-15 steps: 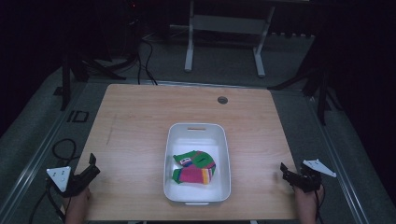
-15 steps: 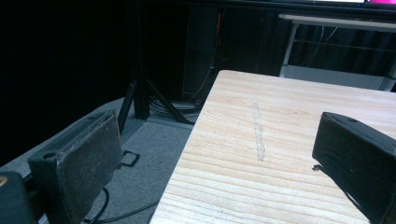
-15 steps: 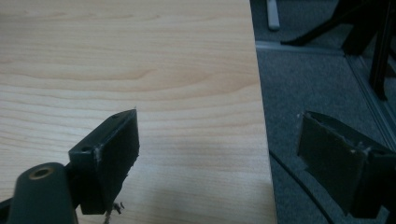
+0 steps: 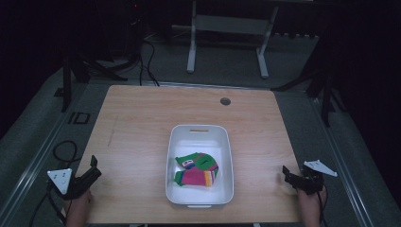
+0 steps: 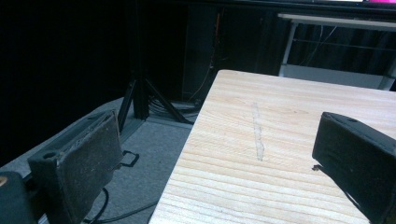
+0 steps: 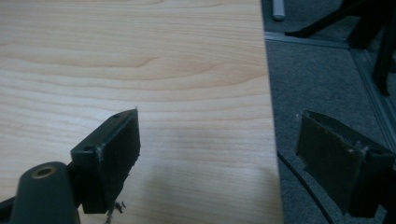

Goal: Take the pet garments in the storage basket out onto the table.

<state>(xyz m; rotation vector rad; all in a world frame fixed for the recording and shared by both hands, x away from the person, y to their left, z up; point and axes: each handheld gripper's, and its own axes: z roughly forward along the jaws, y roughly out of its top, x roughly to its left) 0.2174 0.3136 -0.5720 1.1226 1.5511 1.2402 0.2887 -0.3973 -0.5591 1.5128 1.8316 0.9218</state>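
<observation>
Socks [image 4: 197, 171] fill tub [image 4: 227, 142]; table [image 4: 142, 123] otherwise bare.

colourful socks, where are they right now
In the high view the colourful socks lie inside the white bin at the table's near middle, between the left gripper and right gripper, touching neither.

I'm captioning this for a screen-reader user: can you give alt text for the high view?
A white bin sits on a wooden table, holding colourful folded socks. The left gripper and right gripper, each held in a hand, rest open at the table's near corners, far from the bin.
</observation>
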